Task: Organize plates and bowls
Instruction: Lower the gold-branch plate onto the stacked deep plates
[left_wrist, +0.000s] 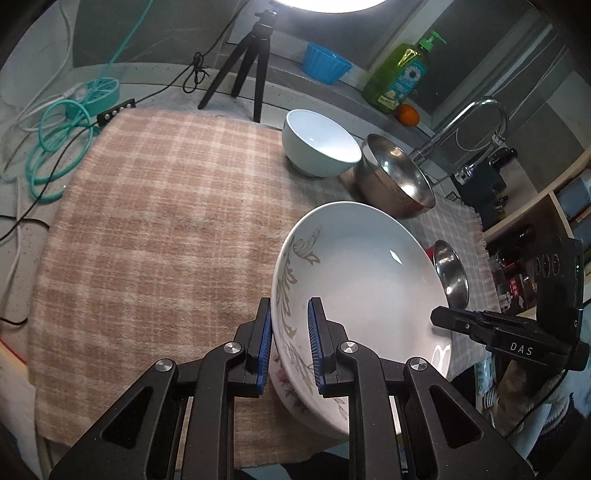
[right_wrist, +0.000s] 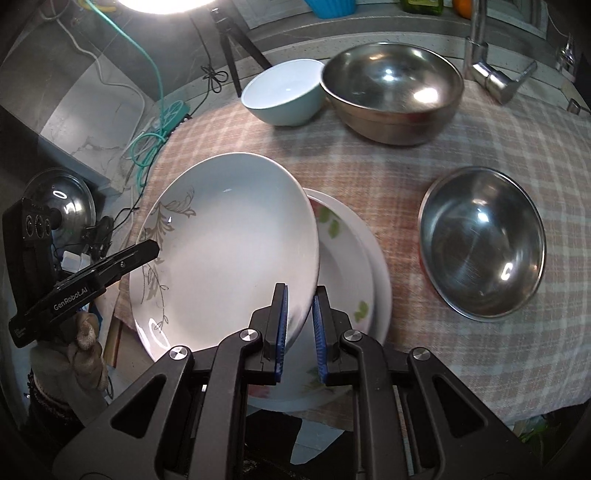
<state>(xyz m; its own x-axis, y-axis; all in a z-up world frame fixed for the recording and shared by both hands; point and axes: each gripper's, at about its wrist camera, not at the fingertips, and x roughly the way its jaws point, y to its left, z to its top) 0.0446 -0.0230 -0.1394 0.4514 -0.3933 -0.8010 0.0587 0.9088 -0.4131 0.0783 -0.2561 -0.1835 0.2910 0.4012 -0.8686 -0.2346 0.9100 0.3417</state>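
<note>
While both hand-held grippers clamp opposite edges of it, the leaf-patterned white plate (right_wrist: 229, 251) hangs tilted above the table (left_wrist: 147, 229), which is covered by a pink-and-beige checked cloth. The left hand-held gripper (left_wrist: 290, 347) has its blue pads shut on the plate's rim, one pad on the decorated inner face and the other on the flowered underside. The right hand-held gripper (right_wrist: 299, 332) pinches the far rim in the same way, its jaws nearly closed with the thin edge between them.

Just under the right hand-held gripper, and partly covered by the held plate, lies a stack of white plates (right_wrist: 354, 258) with green and red flower prints; from here I cannot count how many are in it. To the right of that gripper, apart from the stack, a small steel bowl (right_wrist: 480, 243) sits on the cloth. Farther ahead of the same gripper stands a large steel bowl (right_wrist: 391, 92), and just left of it a pale blue bowl (right_wrist: 284, 92), the two rims touching or very nearly so.

Beyond the left hand-held gripper, past the cloth's edge, a black tripod (left_wrist: 251, 62) stands, with a coil of teal cable (left_wrist: 59, 147) off to its left. A green soap bottle (left_wrist: 402, 74) and an orange (left_wrist: 406, 114) sit on the ledge ahead and to the right, near a blue tub (left_wrist: 325, 62).
</note>
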